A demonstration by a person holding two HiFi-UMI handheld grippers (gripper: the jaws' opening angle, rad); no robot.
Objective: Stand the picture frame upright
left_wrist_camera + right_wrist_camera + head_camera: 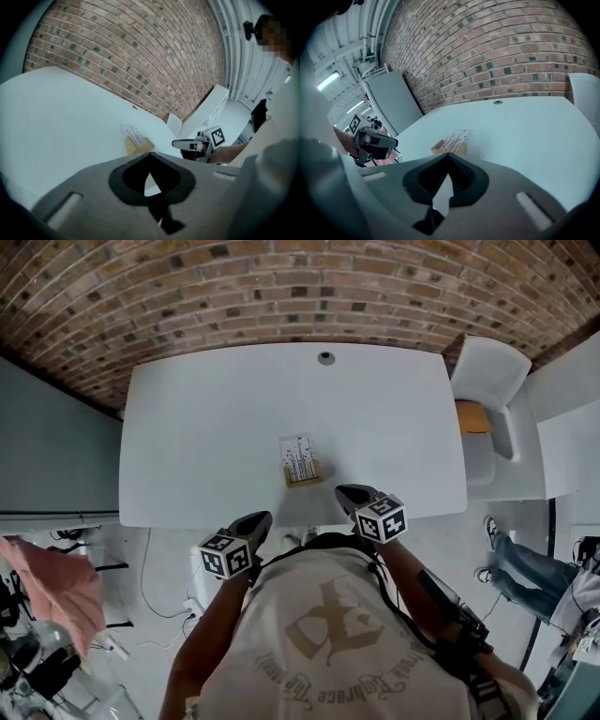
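Note:
The picture frame (300, 459) is a white printed card in a small wooden base, near the front edge of the white table (206, 427). It seems to stand on that base with the card leaning back. It also shows as the frame (135, 139) and the frame (453, 141). My left gripper (258, 520) is shut and empty, off the table's front edge, below and left of the frame. My right gripper (346, 491) is shut and empty too, just right of the frame at the table's edge. Neither touches it. Own jaws: left gripper (149, 158), right gripper (449, 158).
A cable hole (326, 358) sits at the table's far edge before the brick wall (281, 287). A white chair (491, 372) with an orange thing (473, 416) stands at the right. A person's legs (520, 566) are on the floor at the right, a pink cloth (58, 585) at the left.

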